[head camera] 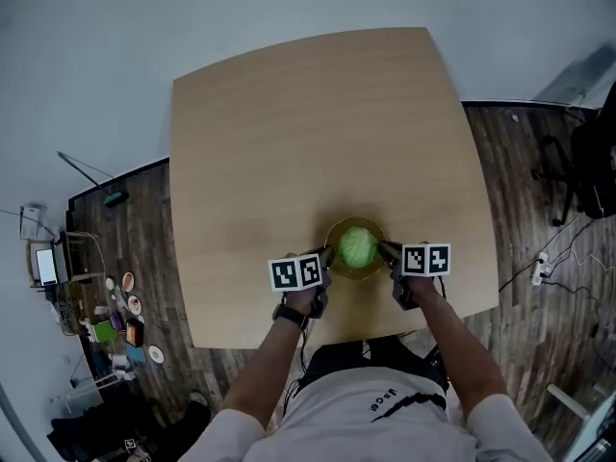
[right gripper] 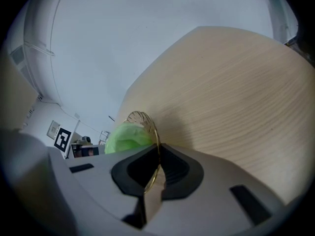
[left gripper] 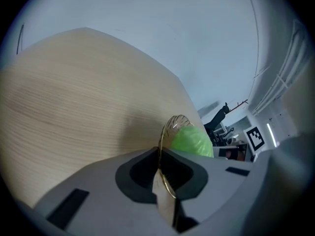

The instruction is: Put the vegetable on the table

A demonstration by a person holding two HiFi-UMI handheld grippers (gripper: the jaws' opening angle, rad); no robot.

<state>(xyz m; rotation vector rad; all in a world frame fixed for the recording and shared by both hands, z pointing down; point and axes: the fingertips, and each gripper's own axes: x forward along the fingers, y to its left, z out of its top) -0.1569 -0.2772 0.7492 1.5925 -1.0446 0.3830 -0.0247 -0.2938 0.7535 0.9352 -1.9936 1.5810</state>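
Vegetable (head camera: pixel 357 246) in wire bowl (head camera: pixel 357 275); left tongs (head camera: pixel 329 255), right tongs (head camera: pixel 383 250) grip rim.

White T-shirt (head camera: pixel 375 417), black wristwatch (head camera: pixel 290 315); left hand-held gripper (left gripper: pixel 160 154) and right hand-held gripper (right gripper: pixel 158 149) are grey, black-lined.

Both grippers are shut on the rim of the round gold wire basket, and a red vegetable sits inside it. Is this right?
Not quite: the head view shows the round leafy vegetable is light green, not red. The left gripper and right gripper are shut on the rim of the round gold wire basket.
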